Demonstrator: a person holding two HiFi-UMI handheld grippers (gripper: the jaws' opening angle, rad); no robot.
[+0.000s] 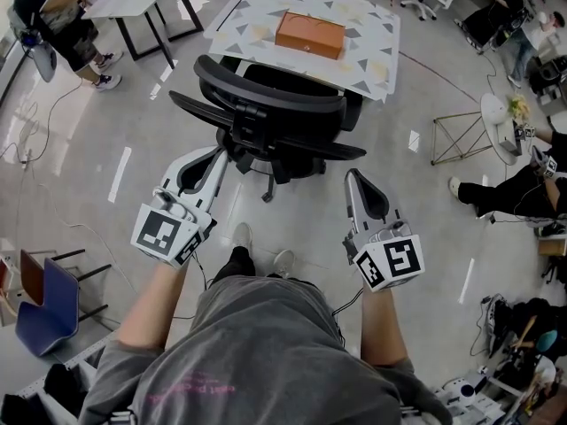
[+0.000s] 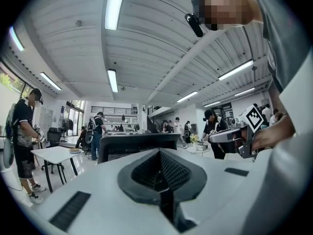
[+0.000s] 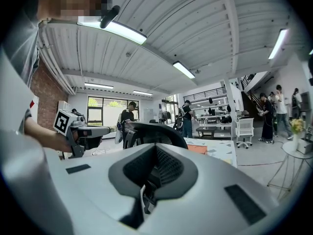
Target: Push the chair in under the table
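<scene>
Chair [image 1: 270,104] is sitting partly under the worktop [image 1: 376,34]. I'm holding left gripper [image 1: 218,155] and right gripper [image 1: 353,178] behind it, jaws closed and empty; a level forward push seems needed.

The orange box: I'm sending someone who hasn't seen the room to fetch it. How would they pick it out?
Find the table with the white, triangle-patterned top, just beyond the black office chair. The orange box lies flat near that top's middle, the only thing on it: plain orange-brown against the pattern.
</scene>
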